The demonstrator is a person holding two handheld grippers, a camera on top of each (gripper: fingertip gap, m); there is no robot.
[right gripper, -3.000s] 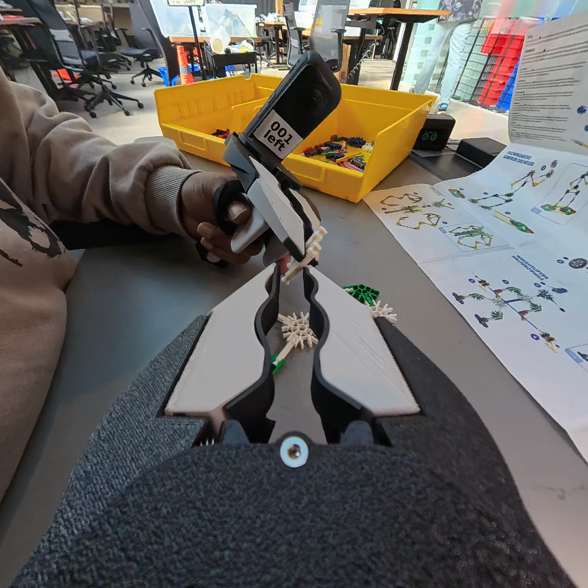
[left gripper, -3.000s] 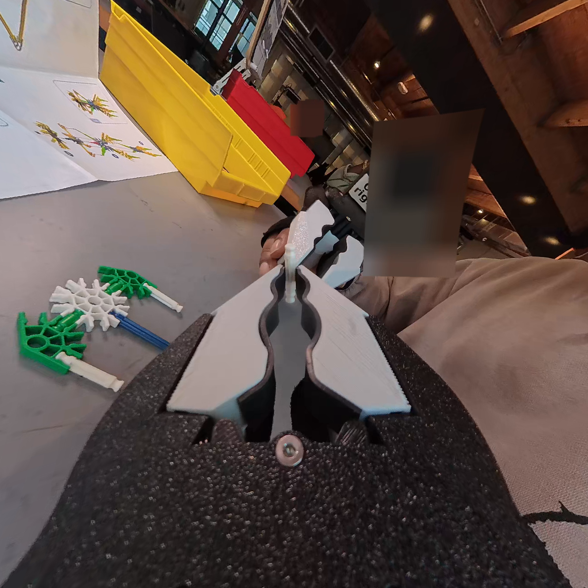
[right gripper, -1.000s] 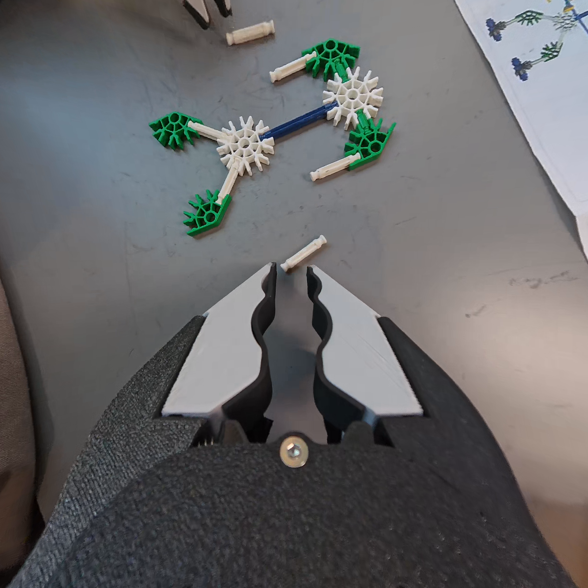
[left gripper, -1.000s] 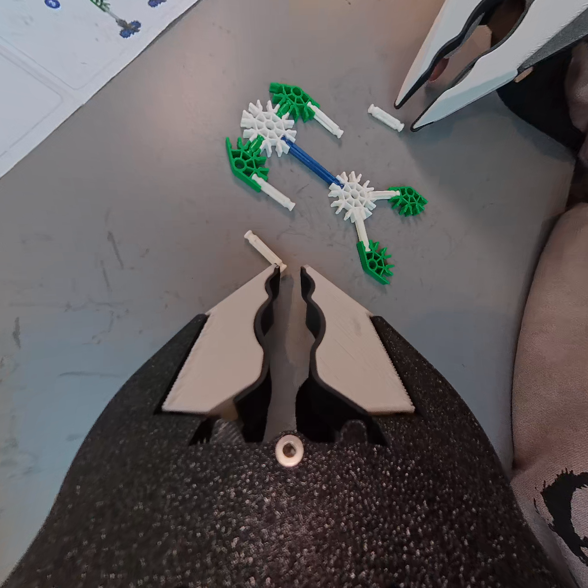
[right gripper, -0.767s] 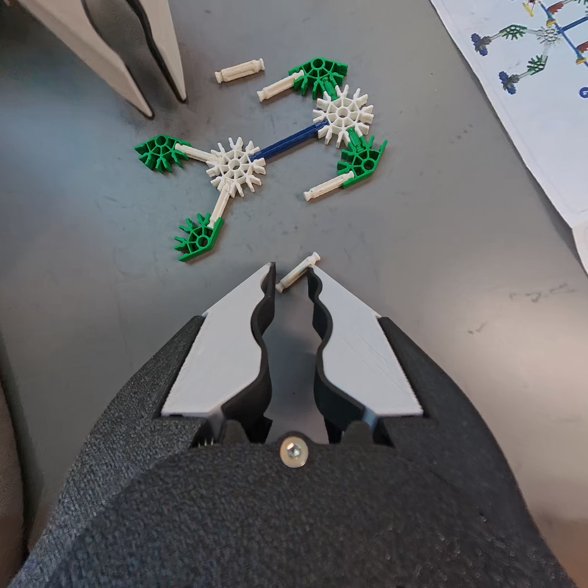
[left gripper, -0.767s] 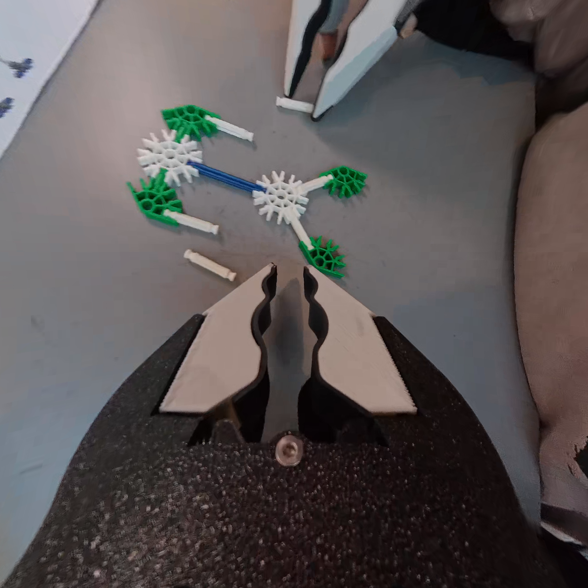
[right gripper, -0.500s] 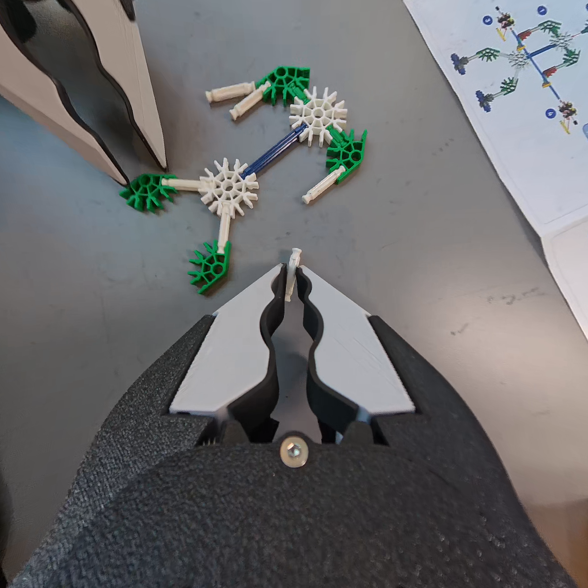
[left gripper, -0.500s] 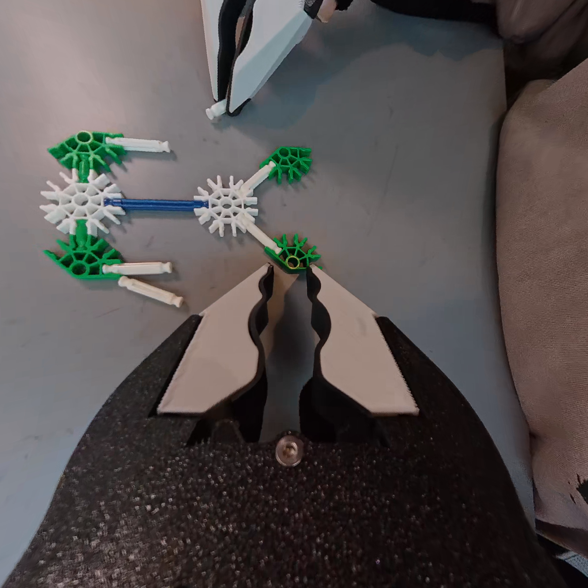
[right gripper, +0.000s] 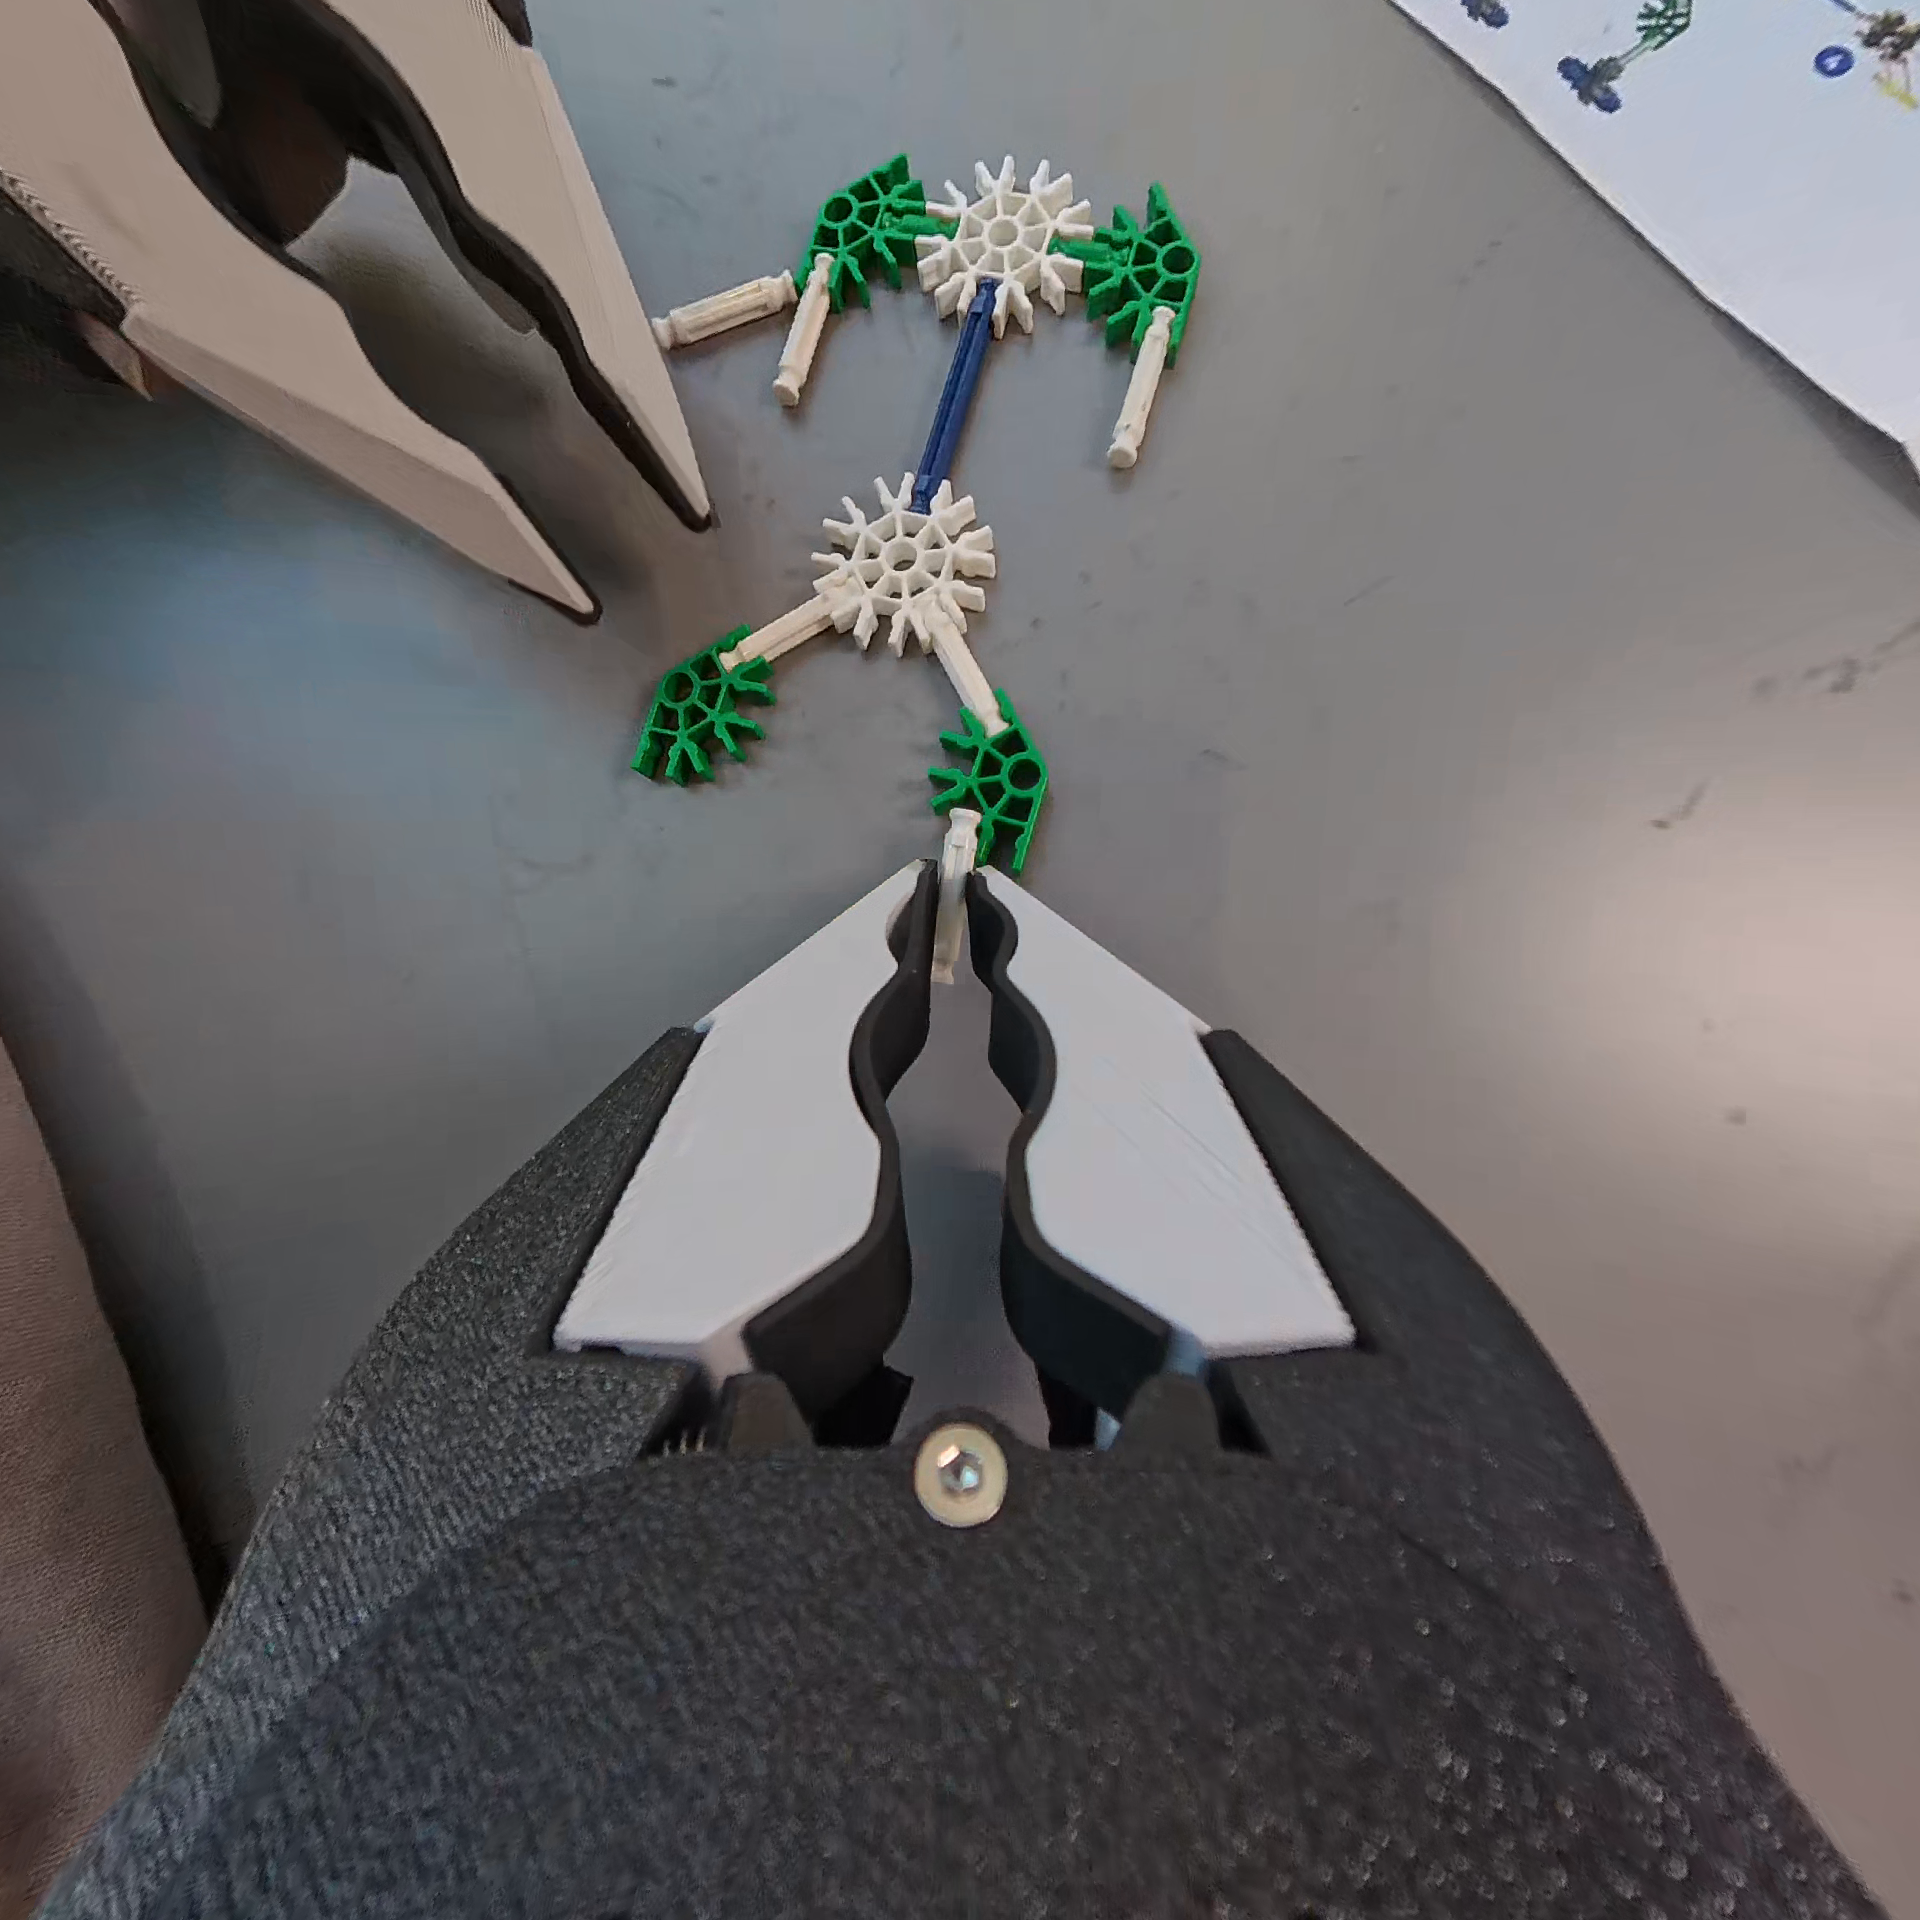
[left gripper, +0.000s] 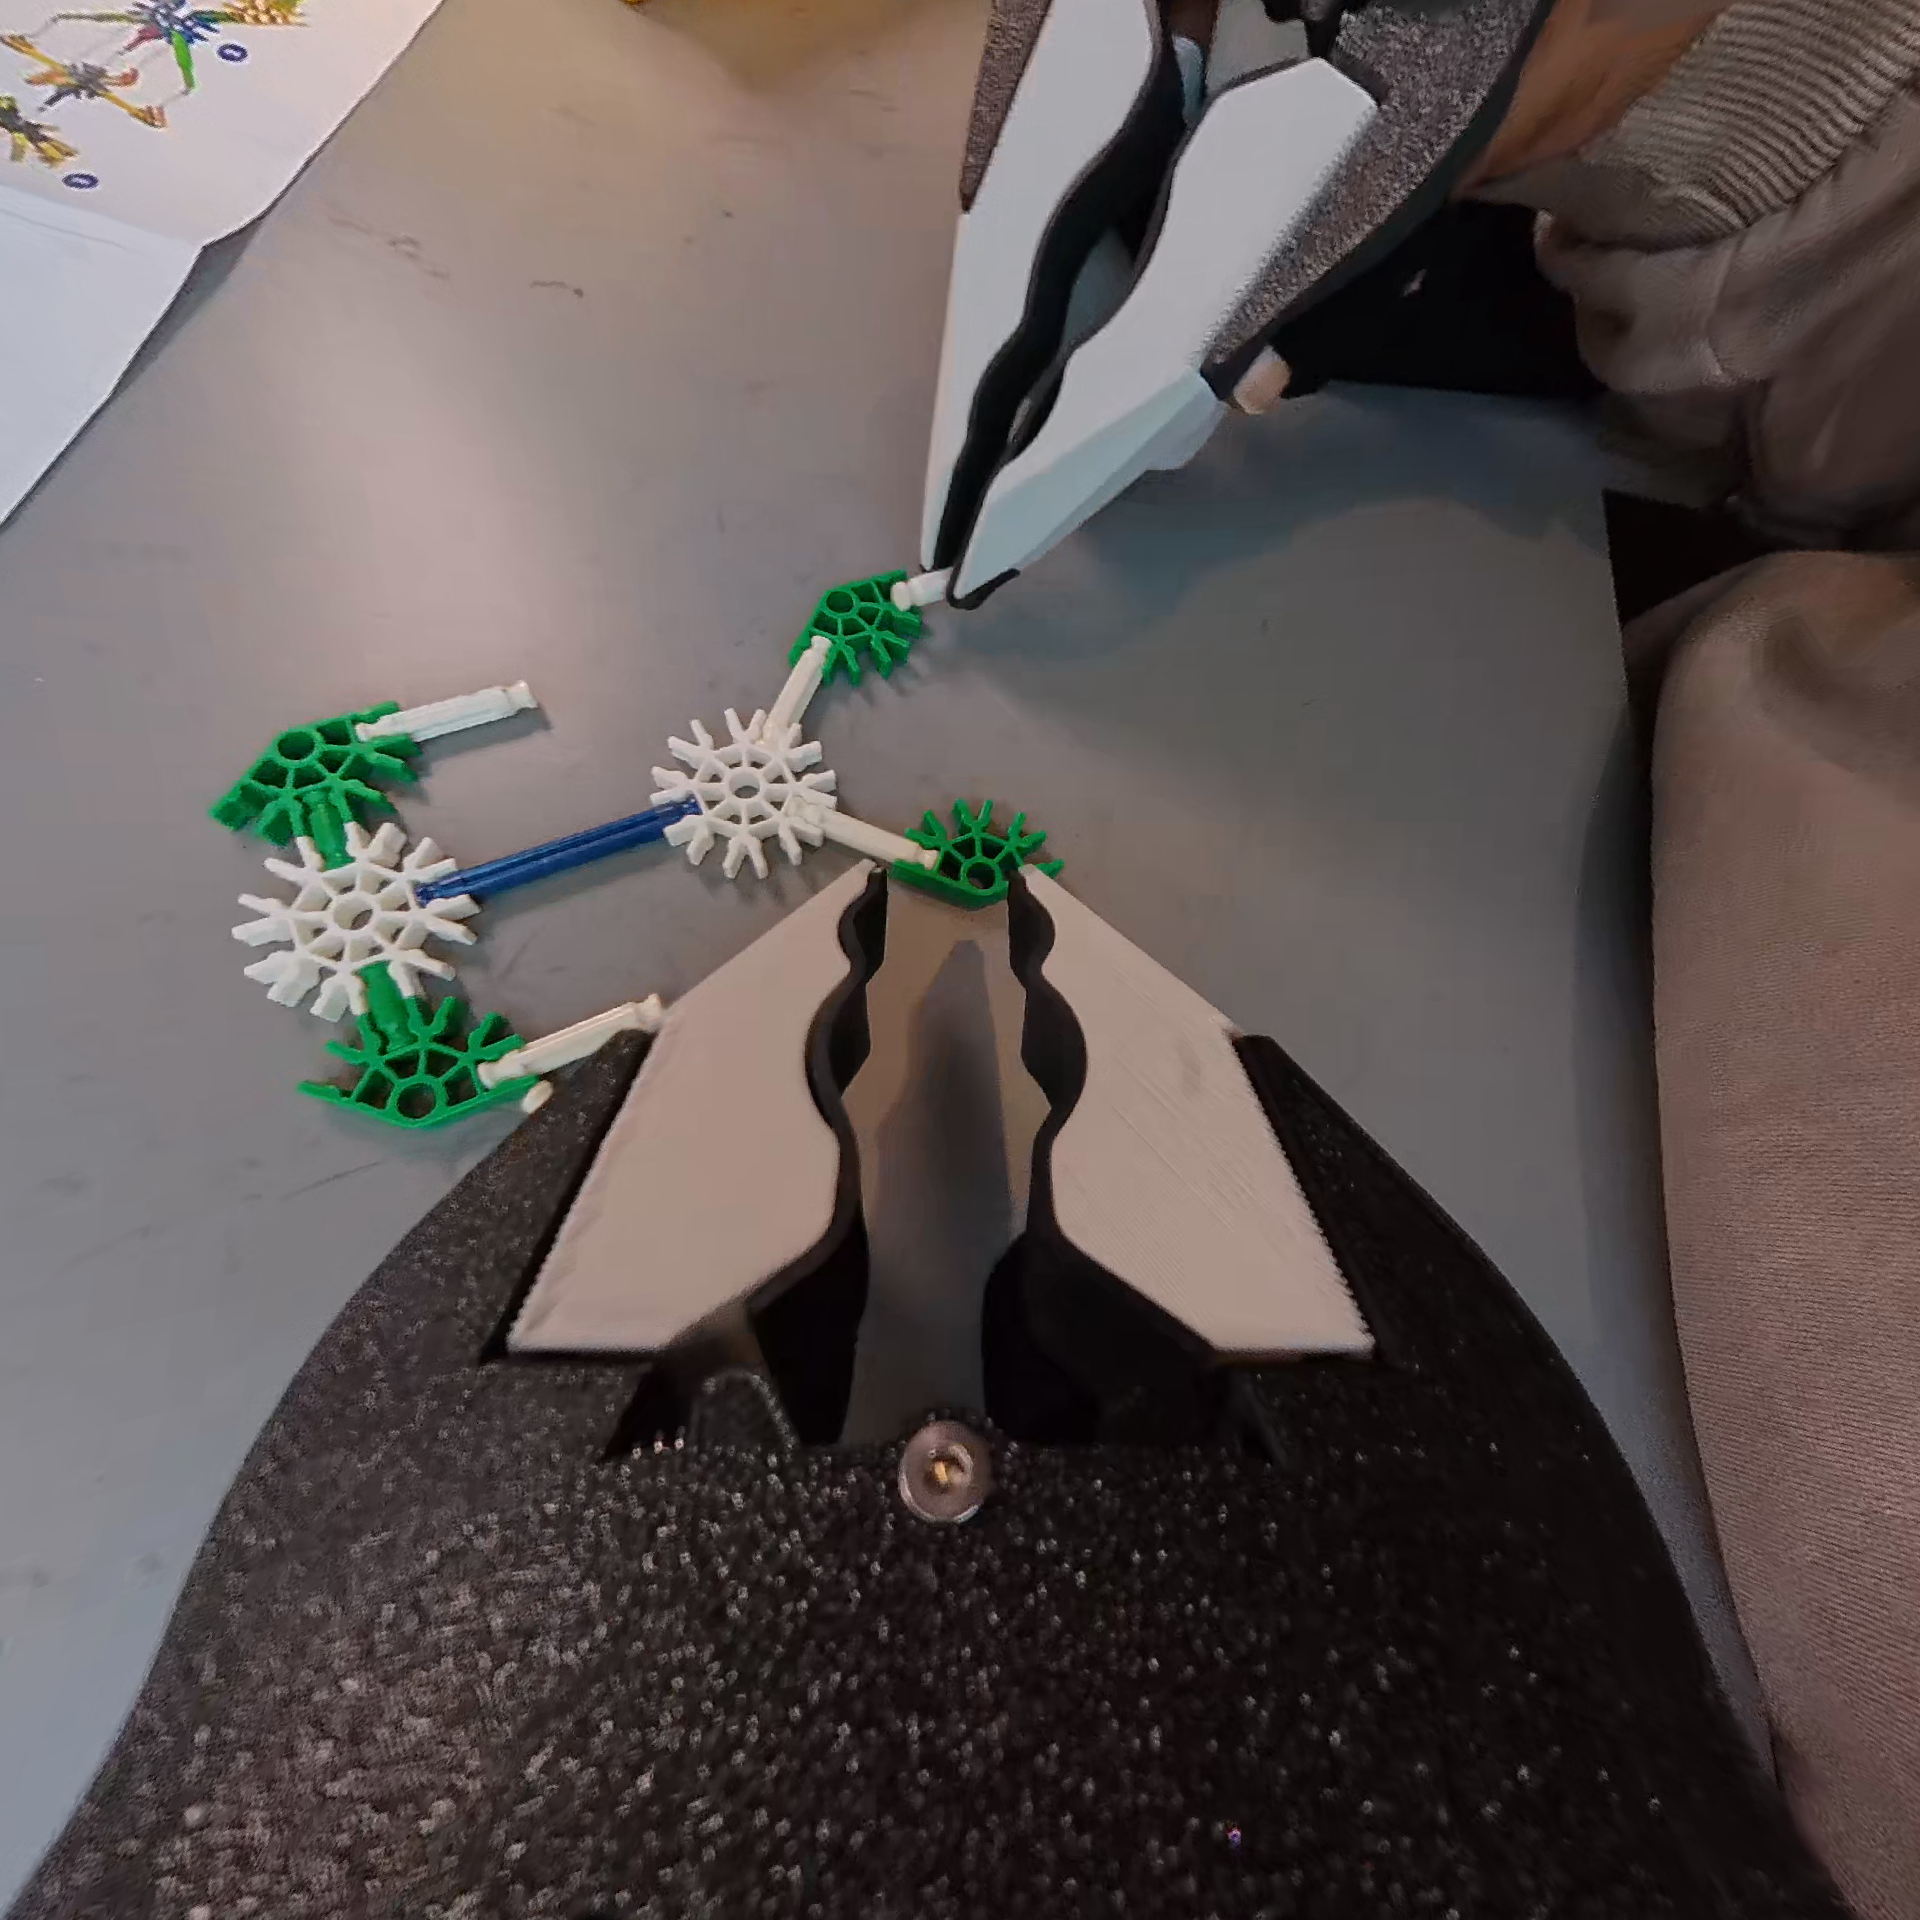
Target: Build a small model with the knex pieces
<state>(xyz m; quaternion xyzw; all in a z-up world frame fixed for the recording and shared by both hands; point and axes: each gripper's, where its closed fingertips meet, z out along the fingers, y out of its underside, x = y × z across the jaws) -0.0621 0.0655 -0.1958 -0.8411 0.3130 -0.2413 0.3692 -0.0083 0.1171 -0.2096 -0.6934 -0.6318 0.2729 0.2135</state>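
A flat toy assembly lies on the grey table: two white snowflake connectors [left gripper: 743, 795] [right gripper: 902, 566] joined by a blue rod [left gripper: 561, 852], with green fan connectors on short rods. My right gripper [right gripper: 948, 875] is shut on a short white rod [right gripper: 954, 868]. The rod's tip meets a green connector [right gripper: 992, 779]; the same shows in the left wrist view [left gripper: 862, 623]. My left gripper [left gripper: 945, 883] is open and empty. Its tips flank the other near green connector [left gripper: 977, 847], close to it. I cannot tell if they touch.
A loose white rod [right gripper: 727, 307] lies beside the far green connector. A printed instruction sheet [right gripper: 1714, 156] [left gripper: 62, 208] lies along one table side. A person's beige sleeve and torso [left gripper: 1787, 935] border the table's other side. Across from one pair of fingers to the other is roughly 8 centimeters.
Both grippers came down from mid-air to the table. The left let go of its white rod and moved to a green connector. The right shut on a loose rod and carried it to another green connector.
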